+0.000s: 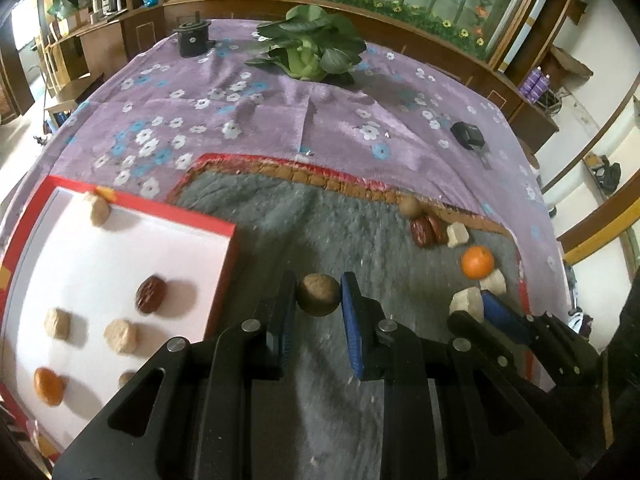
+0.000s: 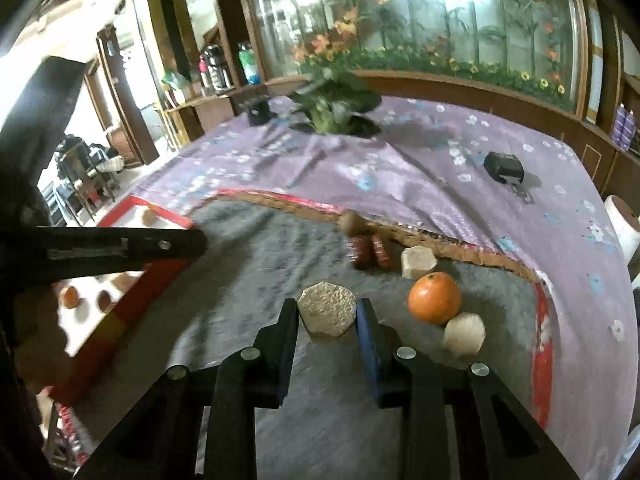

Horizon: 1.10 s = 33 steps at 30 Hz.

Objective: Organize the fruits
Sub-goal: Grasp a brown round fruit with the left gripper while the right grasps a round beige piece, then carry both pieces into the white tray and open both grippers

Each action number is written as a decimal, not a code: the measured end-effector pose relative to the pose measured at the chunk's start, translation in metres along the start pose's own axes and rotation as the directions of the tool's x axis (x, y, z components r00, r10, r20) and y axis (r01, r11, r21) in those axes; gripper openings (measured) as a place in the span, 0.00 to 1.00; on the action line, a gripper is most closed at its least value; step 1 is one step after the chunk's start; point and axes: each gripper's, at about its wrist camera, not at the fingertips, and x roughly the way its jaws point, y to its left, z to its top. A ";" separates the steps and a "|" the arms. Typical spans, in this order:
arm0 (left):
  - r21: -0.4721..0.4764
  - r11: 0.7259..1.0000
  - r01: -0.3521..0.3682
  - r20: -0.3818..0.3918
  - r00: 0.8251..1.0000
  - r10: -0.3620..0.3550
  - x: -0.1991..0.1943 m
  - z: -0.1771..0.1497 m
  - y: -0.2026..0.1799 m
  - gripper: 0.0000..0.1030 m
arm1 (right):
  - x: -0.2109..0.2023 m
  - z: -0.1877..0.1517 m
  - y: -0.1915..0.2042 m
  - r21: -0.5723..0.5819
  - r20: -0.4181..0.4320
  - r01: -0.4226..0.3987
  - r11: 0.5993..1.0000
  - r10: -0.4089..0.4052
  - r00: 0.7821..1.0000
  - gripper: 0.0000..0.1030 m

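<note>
The left hand-held gripper [image 1: 319,294] is clamped on a round brown fruit [image 1: 318,294] just above the grey mat [image 1: 280,216], beside the red-rimmed white tray [image 1: 120,248]. The right hand-held gripper [image 2: 328,314] pinches a pale hexagonal cake [image 2: 327,313] on the mat. Beyond it on the mat sit a mandarin orange [image 2: 434,297], two red dates [image 2: 370,253] and, at the mat's far edge, another brown fruit [image 2: 352,224].

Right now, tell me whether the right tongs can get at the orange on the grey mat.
Probably not yet: the right tongs are shut on a hexagonal beige piece. The orange lies just right of them on the grey mat, its near side unobstructed.
</note>
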 end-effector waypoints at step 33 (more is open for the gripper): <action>-0.121 0.989 -0.083 0.022 0.996 0.087 -0.084 -0.086 0.125 0.21 | -0.010 -0.006 0.154 -0.227 -0.020 -0.179 0.957 0.179 0.984 0.28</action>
